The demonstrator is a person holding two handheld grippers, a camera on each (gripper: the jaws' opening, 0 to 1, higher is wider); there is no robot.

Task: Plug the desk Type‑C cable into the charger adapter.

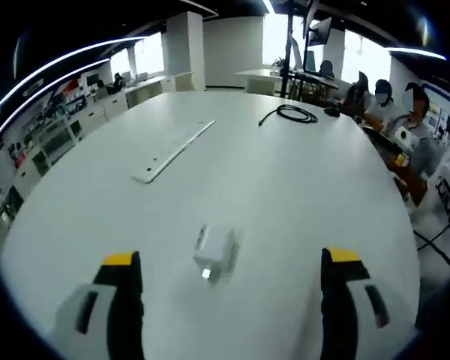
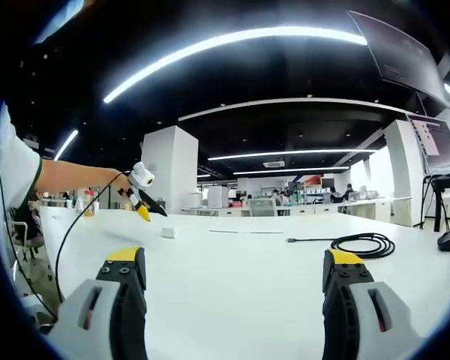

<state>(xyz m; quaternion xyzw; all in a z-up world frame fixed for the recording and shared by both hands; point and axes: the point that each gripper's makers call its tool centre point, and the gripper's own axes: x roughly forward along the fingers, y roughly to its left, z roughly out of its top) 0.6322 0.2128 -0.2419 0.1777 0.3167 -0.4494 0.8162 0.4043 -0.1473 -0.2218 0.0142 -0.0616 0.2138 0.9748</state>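
Left gripper (image 1: 229, 281) is hovering above the white table (image 1: 300, 195), jaws spread wide and holding nothing. Charger adapter (image 1: 214, 253) is lying on the table just ahead, between the jaw lines, its metal end facing the camera. Judged: small rigid block, light, smooth plastic, likely to skate if nudged; best pinched across its flat sides, port end left free.

Right gripper (image 2: 232, 289) is sitting low near the tabletop, jaws likewise wide apart and empty. Farther on, the Type-C cable (image 2: 360, 244) is lying coiled with one end trailing toward centre. Judged: limp, springy; take hold just behind the plug.

A white power strip (image 1: 172, 150) is lying mid-table. People are sitting at the far right edge.
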